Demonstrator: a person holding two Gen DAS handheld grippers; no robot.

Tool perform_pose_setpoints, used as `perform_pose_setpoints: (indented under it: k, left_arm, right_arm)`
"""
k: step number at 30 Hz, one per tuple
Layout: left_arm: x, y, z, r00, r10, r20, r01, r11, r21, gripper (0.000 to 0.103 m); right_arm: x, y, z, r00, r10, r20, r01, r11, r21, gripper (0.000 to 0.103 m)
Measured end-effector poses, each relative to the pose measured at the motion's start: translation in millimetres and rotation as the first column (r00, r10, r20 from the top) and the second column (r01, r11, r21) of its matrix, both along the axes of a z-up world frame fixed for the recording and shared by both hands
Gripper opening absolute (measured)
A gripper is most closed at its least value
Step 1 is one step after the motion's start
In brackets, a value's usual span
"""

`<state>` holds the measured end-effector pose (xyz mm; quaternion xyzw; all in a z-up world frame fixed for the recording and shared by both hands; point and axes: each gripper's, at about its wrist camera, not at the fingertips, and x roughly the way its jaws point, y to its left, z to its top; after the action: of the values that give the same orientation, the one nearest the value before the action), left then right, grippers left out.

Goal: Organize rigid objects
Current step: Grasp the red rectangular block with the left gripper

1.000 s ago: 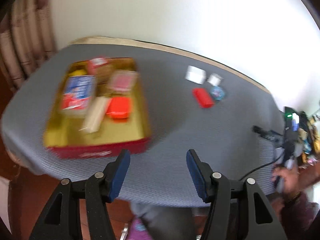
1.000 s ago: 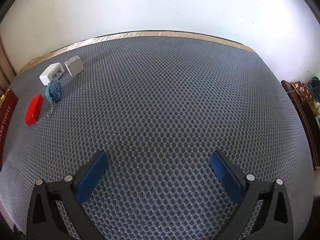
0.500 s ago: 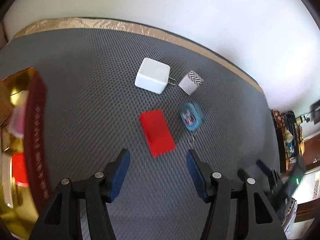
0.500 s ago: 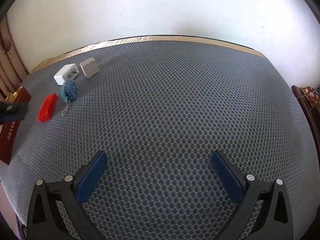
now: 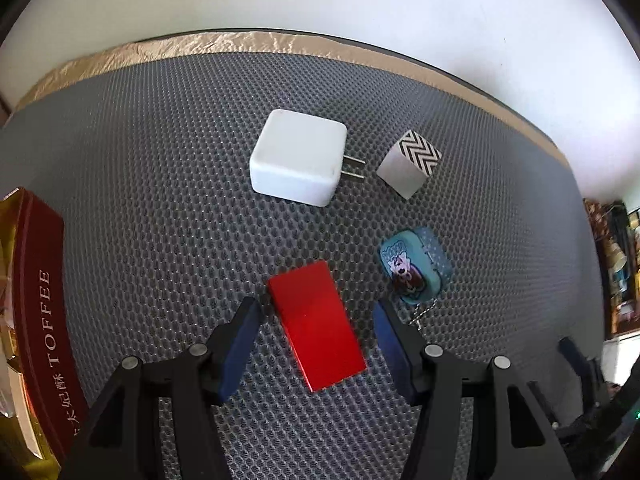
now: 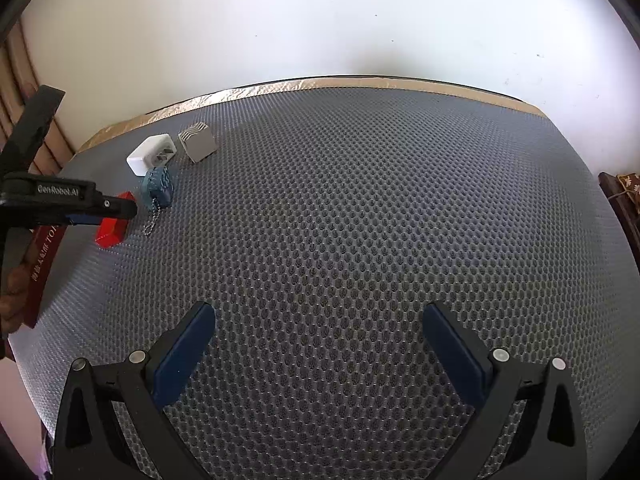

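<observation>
Four small things lay loose on the table (image 5: 160, 184), on its grey honeycomb mat: a red block (image 5: 318, 330), a white charger (image 5: 298, 162), a chevron-topped cube (image 5: 408, 166) and a blue keychain case (image 5: 416, 266). The left gripper (image 5: 318, 314) hung over the red block with its jaws apart, astride it and clear of both long sides. That block looked stiff, light and glossy, probably slick, so the long flat sides seemed the surest place to pinch. The right gripper (image 6: 320, 330) was spread wide with nothing in it, well apart from the cluster. A red toffee tin (image 5: 44, 320) with a gold lining stood at the left. Behind ran a gold-taped table edge and a plain white wall (image 6: 320, 20).
</observation>
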<state>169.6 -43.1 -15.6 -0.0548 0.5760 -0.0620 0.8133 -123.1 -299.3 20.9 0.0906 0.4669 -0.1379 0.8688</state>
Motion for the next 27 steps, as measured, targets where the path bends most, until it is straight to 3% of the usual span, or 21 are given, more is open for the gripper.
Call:
perform_pose_setpoints:
  k: [11,13,14,17,22,27]
  left_arm:
    - [-9,8,2,1.000,0.016,0.002,-0.016,1.000,0.022,0.059]
    - [-13,11,3,1.000,0.021,0.022,-0.022,0.999,0.025,0.049]
    - [-16,13,4,0.999,0.028,0.038,-0.030,0.998,0.058,0.030]
    - [-40,36,8,0.998,0.054,0.038,-0.052,0.998,-0.047,0.030]
    - [-72,46,12,0.997,0.062,0.053,-0.056,0.993,-0.106,0.030]
    - [-123,37,33,0.996,0.041,0.085,-0.027,0.987,-0.156,0.030]
  right_arm:
    - [-9,-5,6,1.000,0.000,0.004,0.000,1.000,0.004,0.103]
    - [-8,-6,6,1.000,0.001,0.003,-0.001,1.000,0.004,0.103]
    - [-8,-6,6,1.000,0.001,0.003,-0.001,1.000,0.005,0.103]
    - [-8,-6,6,1.000,0.000,0.001,0.000,1.000,0.007,0.103]
    - [-7,-6,5,1.000,-0.001,-0.005,0.001,1.000,0.004,0.103]
    - [5,0,0,1.000,0.005,-0.029,-0.005,1.000,-0.015,0.103]
